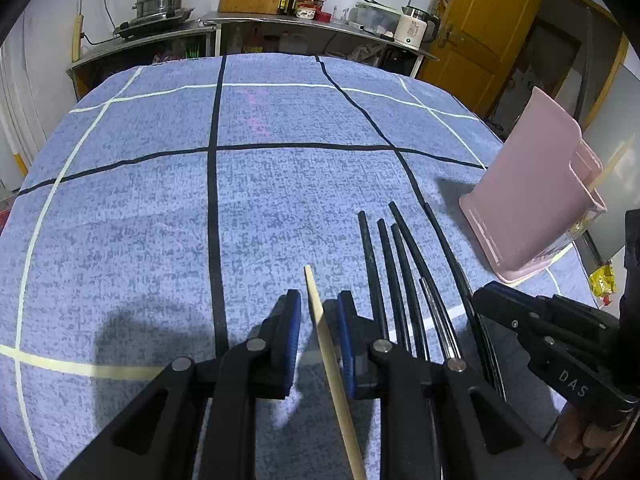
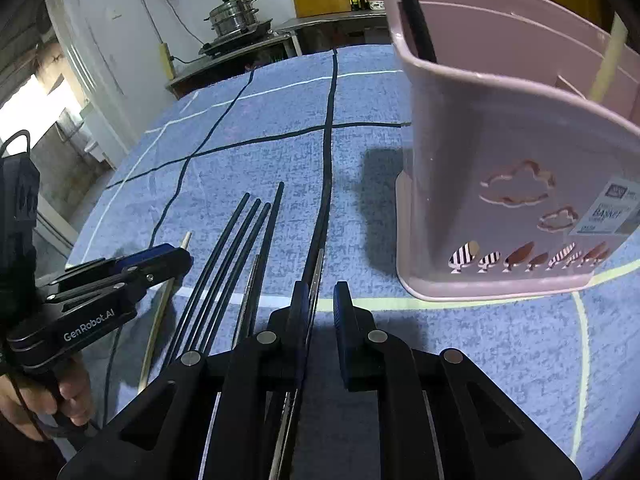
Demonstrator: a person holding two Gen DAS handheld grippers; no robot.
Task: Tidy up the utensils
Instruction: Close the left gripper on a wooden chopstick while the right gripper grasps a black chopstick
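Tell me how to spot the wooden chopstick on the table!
Find the pink basket on the blue cloth. Beside it lies a row of black chopsticks. Past them, between the left gripper's fingers, is the only pale wooden chopstick.

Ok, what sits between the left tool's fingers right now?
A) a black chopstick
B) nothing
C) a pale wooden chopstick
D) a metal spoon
C: the left wrist view shows a pale wooden chopstick running up between the left tool and its blue pads, with the black chopsticks lying to its right.
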